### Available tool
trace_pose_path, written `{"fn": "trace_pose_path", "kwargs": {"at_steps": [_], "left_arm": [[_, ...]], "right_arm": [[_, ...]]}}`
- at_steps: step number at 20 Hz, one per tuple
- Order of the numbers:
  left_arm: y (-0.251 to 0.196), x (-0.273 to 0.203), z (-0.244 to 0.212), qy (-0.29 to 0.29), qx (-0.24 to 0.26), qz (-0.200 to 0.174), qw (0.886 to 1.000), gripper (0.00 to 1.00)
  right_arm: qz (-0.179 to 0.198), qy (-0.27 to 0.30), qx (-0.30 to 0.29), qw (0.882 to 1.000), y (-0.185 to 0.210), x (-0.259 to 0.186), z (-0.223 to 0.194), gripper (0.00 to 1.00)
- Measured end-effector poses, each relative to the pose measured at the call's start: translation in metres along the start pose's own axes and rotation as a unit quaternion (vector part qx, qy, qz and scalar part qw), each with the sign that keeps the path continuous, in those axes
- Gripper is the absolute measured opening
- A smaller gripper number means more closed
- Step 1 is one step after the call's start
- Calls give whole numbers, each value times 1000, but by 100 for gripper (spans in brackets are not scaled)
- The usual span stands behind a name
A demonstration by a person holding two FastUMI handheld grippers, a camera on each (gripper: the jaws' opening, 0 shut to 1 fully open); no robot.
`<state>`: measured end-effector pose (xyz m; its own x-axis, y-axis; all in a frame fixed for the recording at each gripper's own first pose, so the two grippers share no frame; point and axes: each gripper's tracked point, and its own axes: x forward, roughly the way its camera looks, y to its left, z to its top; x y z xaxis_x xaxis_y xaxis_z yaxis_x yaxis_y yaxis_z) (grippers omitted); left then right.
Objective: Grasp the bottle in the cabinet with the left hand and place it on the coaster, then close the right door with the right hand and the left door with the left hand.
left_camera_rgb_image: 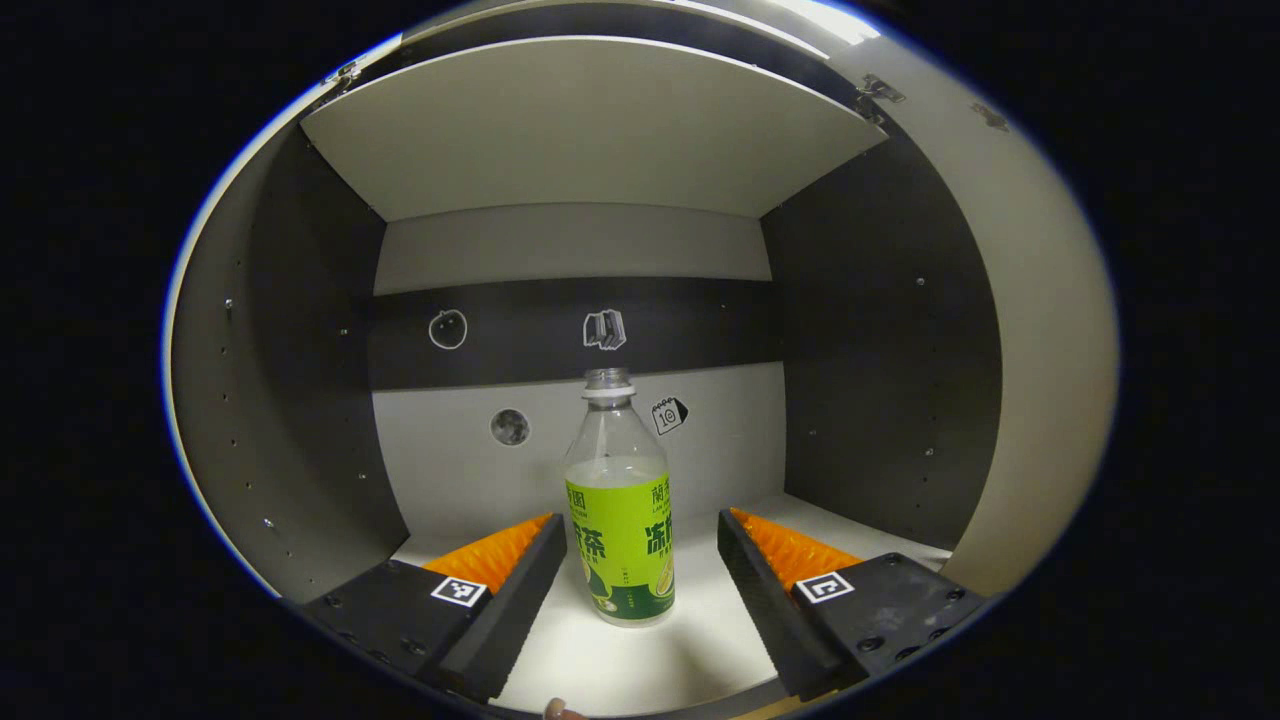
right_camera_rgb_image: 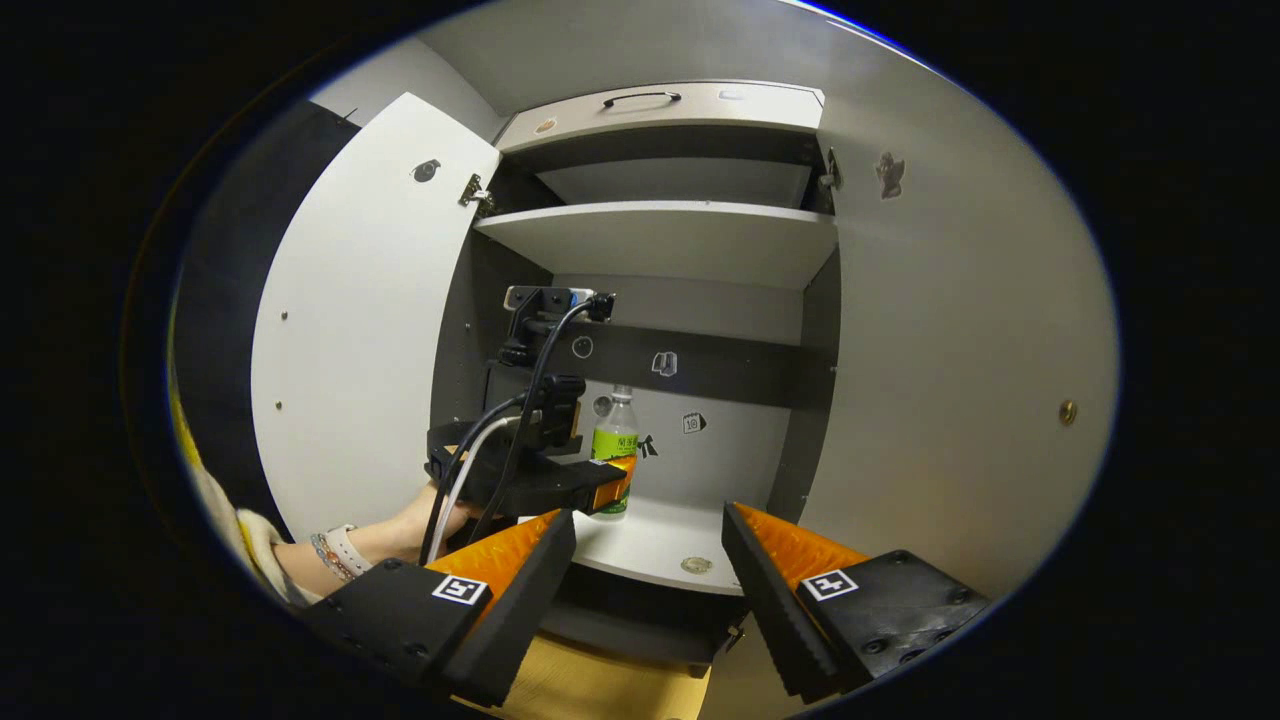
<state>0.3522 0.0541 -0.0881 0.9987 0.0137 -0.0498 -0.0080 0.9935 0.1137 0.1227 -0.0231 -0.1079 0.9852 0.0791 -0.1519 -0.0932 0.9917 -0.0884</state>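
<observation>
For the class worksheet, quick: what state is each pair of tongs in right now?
Left tongs: open, fingers either side of the green-labelled bottle, not pressing it.
Right tongs: open, holding nothing, facing the open cabinet.

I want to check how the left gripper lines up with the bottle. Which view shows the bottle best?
The left gripper view: the bottle stands upright, close and whole between the open left gripper fingers. In the right gripper view the bottle is small and far off, its lower part hidden behind the left gripper.
</observation>
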Motion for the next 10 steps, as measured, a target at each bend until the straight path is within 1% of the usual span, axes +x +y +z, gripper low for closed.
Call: {"fn": "trace_pose_path", "kwargs": {"at_steps": [4, 8, 10], "left_arm": [[7, 17, -7, 3, 4, 8, 1000, 96], [12, 36, -12, 6, -13, 12, 1000, 96], [15, 41, -14, 8, -19, 14, 1000, 95]], "right_arm": [[7, 17, 8, 1000, -1, 10, -12, 98], [11, 32, 12, 999, -5, 15, -19, 98], [19, 33, 11, 999, -2, 15, -20, 98]]}}
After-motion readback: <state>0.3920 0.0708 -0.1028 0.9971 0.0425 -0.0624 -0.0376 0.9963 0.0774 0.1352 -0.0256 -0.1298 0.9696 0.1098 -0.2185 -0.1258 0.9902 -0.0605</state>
